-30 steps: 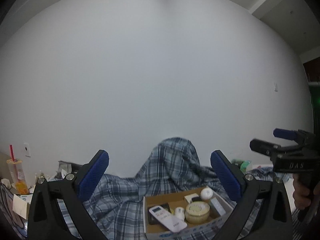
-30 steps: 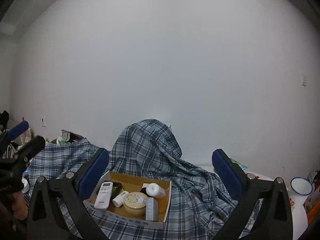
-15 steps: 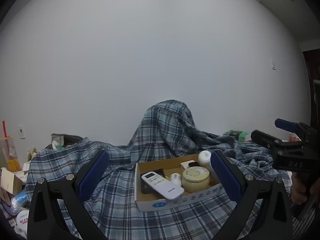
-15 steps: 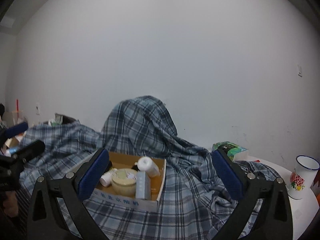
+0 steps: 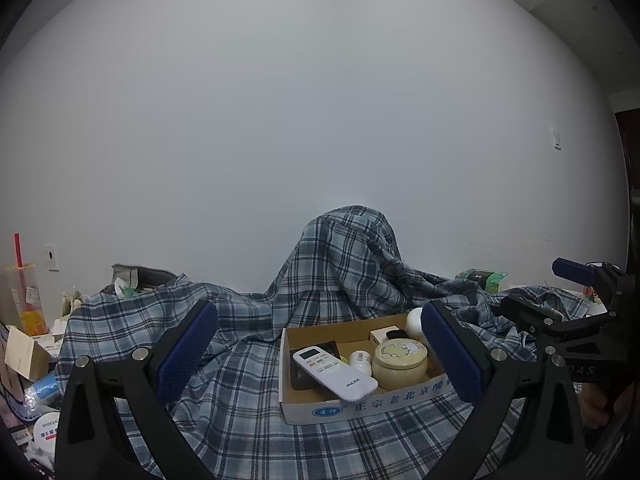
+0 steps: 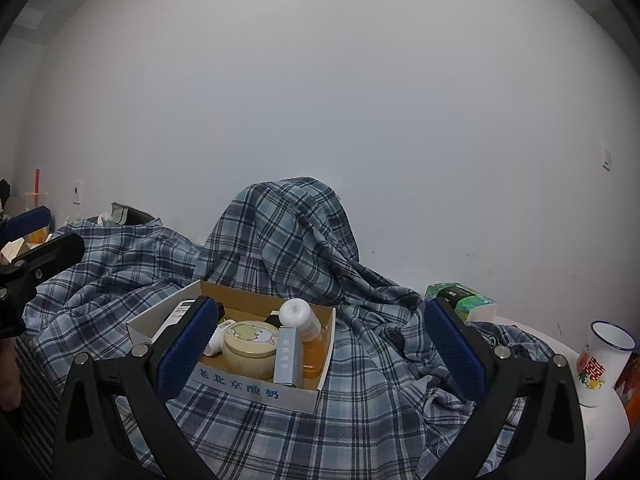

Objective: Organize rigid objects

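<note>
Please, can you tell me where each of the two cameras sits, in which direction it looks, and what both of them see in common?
Left wrist: sits on the left gripper, open, facing the wall, with the cardboard box ahead; the right gripper shows at the right edge.
Right wrist: sits on the right gripper, open, facing the same wall from further right; the left gripper shows at the left edge.
Shared: the box, the round tin, the plaid cloth.
</note>
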Demonstrator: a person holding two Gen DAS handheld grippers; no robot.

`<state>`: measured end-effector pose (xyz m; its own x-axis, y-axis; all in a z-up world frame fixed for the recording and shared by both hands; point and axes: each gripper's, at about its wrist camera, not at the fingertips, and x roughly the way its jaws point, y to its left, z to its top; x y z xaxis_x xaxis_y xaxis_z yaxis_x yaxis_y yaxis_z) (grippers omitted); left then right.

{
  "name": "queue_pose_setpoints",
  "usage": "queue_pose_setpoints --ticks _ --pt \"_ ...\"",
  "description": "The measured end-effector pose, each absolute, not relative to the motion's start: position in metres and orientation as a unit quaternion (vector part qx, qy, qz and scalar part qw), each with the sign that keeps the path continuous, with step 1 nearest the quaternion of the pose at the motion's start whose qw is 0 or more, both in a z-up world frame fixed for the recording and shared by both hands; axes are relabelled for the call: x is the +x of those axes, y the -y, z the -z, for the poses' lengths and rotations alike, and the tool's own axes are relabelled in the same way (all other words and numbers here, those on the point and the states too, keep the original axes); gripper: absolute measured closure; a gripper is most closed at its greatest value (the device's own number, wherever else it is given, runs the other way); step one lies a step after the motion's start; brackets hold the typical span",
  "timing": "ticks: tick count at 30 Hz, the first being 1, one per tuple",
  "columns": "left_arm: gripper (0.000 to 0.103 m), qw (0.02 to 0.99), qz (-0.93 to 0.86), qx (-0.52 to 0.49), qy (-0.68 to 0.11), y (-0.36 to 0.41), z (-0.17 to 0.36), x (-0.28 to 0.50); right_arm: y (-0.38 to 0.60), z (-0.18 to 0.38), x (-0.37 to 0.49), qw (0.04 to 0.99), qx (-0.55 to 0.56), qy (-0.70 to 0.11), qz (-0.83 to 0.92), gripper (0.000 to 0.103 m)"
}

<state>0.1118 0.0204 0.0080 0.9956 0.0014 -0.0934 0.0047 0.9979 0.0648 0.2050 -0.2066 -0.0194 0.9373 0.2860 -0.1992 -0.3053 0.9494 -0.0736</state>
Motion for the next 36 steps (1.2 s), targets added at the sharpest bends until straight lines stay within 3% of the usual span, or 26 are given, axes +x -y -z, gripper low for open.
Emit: queue_pose_setpoints --ticks 36 --pt "0.000 0.998 -0.019 0.031 -0.047 -0.0183 -0.0089 0.1121 0.2112 0.0174 0.2065 0.985 -0.034 -0.091 -0.145 0.000"
